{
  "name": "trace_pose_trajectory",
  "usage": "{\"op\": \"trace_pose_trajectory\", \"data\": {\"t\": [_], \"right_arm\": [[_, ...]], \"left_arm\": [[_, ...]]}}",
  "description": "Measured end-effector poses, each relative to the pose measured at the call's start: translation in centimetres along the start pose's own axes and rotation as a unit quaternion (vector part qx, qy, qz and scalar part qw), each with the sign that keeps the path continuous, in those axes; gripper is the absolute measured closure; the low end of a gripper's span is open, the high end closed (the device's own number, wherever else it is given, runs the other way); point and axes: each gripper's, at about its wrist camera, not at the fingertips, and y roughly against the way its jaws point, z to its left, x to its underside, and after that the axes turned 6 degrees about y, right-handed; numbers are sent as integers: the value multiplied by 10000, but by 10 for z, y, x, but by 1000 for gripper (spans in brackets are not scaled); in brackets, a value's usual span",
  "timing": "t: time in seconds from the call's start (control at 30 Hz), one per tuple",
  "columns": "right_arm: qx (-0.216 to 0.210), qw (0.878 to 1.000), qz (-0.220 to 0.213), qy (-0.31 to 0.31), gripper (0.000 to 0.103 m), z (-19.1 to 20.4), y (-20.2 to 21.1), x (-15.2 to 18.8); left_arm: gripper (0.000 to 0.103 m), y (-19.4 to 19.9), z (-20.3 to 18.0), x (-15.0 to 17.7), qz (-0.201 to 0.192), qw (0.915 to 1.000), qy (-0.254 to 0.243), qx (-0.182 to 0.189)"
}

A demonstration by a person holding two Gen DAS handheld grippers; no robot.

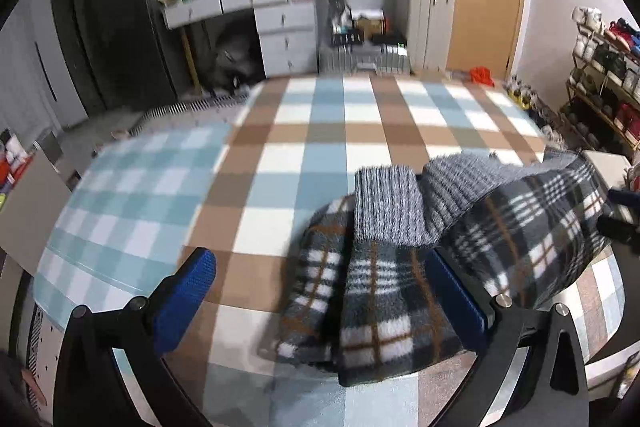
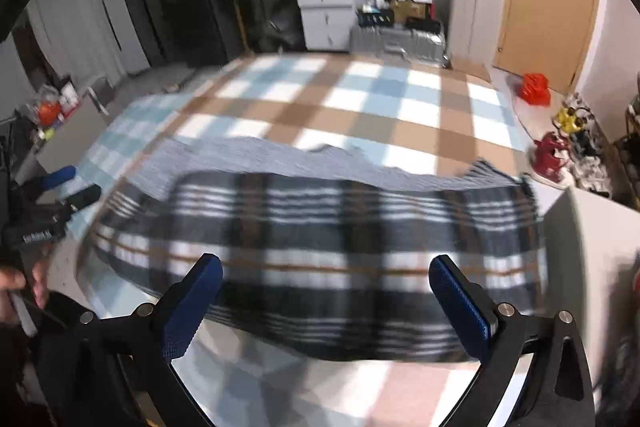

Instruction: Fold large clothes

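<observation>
Both jaws stand wide apart and hold nothing: the left hand-held gripper (image 1: 320,291) has the plaid garment (image 1: 384,291) bunched between its fingers, while the right hand-held gripper (image 2: 326,291) hangs over it near the bed's (image 2: 360,95) front edge. The fleece looks soft, thick and light (likely to sag), so its grey ribbed hem (image 1: 386,203) seems the surest hold. Beyond lies open checked bedding to the far edge.
</observation>
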Motion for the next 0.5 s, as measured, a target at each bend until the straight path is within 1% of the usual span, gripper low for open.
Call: {"op": "trace_pose_trajectory", "data": {"t": [0.03,0.1,0.13,0.17,0.2,0.27,0.3,0.37,0.43,0.5], "right_arm": [[-49,9999,12,-98,0,9,-3,1],[-284,9993,74,-214,0,21,-14,1],[-327,9991,122,-254,0,26,-20,1],[-270,9991,211,-268,0,31,-28,0],[-132,9991,310,-263,0,35,-36,-3],[75,9984,508,-221,0,41,-53,-7],[235,9976,651,-84,0,44,-63,-9],[370,9960,809,125,0,48,-79,-12],[435,9950,903,55,0,46,-87,-14],[521,9930,1049,165,0,48,-98,-15]], "left_arm": [[1,-5,-4,-3,-52,10000,-1,3],[1,-9,-15,0,-77,10000,-56,-8],[1,-10,-16,3,-56,9999,-122,12],[1,-20,-26,8,-41,9998,-190,-18],[1,-22,-28,11,-24,9997,-254,-55],[1,-23,-28,17,57,9991,-356,-203],[1,-27,-23,20,140,9989,-345,-298],[1,-26,-14,24,227,9992,-171,-278],[1,-27,0,26,370,9991,132,-138],[1,-31,18,30,611,9959,650,136]]}}
